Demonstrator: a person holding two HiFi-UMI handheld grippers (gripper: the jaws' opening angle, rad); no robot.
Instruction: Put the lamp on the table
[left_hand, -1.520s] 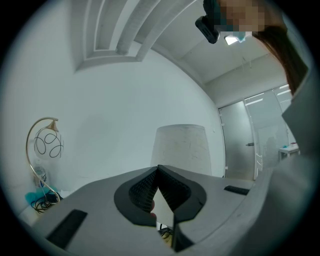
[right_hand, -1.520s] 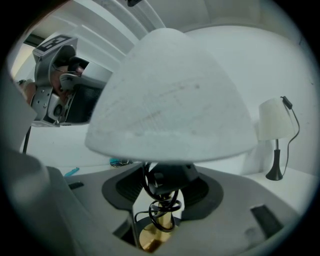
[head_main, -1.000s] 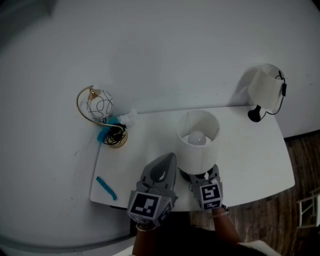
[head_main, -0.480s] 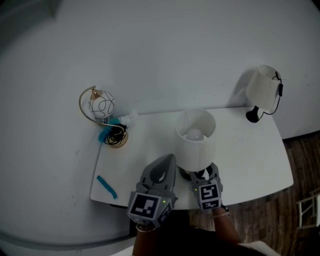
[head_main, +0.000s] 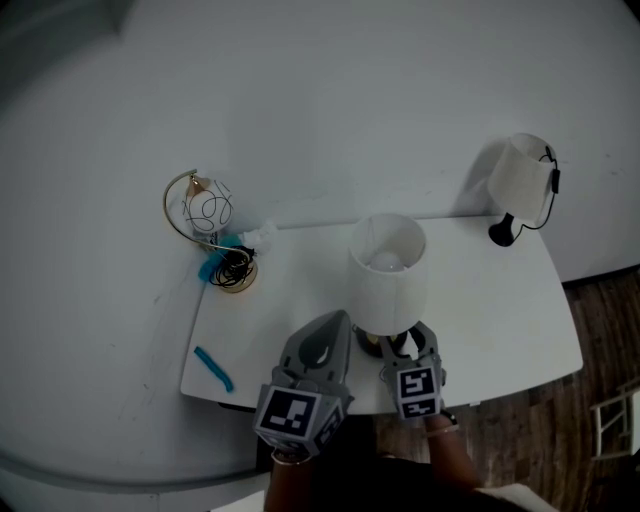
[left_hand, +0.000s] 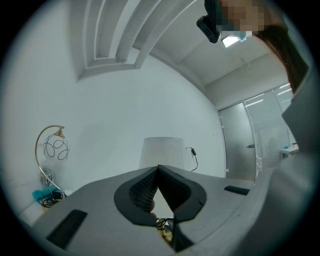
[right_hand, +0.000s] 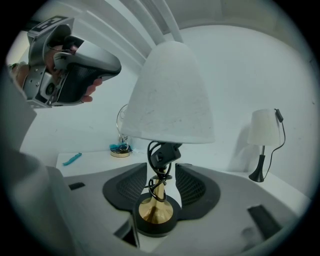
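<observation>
Placement looks done — white-shaded brass lamp (head_main: 388, 275) stands on white surface (head_main: 500, 300); right hand-held gripper (right_hand: 161, 170), jaws just narrowing, straddles its stem without pressing; left hand-held gripper (left_hand: 158, 169) closed, empty.

Open tabletop right of the lamp, tight quarters at its foot

Right of the lamp (head_main: 388, 272), the white table (head_main: 500, 310) lies bare out to its edge, with only a small shaded lamp (head_main: 520, 178) and its cord at the far corner on that side. Left of the lamp, a wide bare strip runs back to the wall (head_main: 330, 120), bounded by a gold hoop lamp (head_main: 208, 225) at the far left corner and a blue strip (head_main: 213, 370) near the front left edge. Just left of the lamp's base the left gripper (head_main: 338, 318), jaws together, blocks the way. The right gripper (head_main: 404, 342) flanks the stem, its jaws apart and just narrowing, pads clear of it.
</observation>
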